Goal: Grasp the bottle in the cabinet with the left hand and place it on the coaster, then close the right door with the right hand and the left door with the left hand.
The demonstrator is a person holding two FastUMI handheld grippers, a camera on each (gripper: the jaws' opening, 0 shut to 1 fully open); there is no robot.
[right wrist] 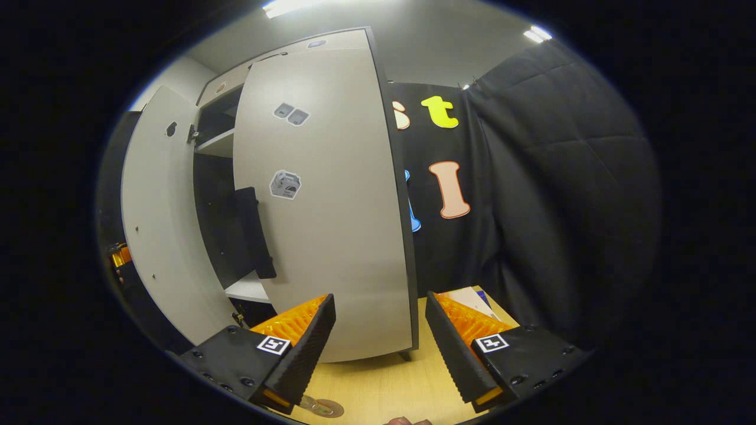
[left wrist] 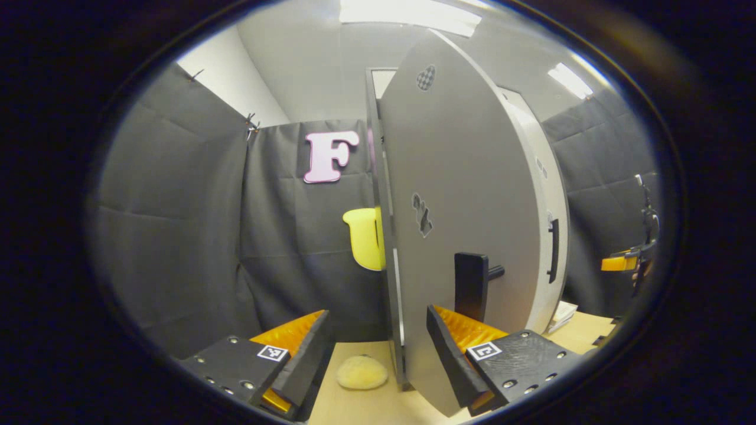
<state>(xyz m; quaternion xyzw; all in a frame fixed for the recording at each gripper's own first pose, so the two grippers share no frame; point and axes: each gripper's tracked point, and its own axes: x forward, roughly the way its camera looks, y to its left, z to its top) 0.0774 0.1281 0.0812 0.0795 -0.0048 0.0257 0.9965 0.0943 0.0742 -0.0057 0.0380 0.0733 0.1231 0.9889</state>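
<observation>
Doors of the cabinet (right wrist: 212, 141) both stand partly open. Left claw (left wrist: 378, 354) is spread wide, holding nothing, with the left door (left wrist: 466, 236) edge-on between its fingers and that door's handle (left wrist: 471, 286) just past its right finger. Right claw (right wrist: 378, 348) is also wide and empty, near the right door (right wrist: 331, 224). Coaster (right wrist: 322, 407) lies on the table (right wrist: 390, 383) below; I cannot tell where the bottle is.

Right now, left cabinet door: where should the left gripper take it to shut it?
Probably the black vertical handle on the left door. It stands proud of the flat panel just ahead of the open left gripper. Come from the outer face, fingers either side of the bar.
</observation>
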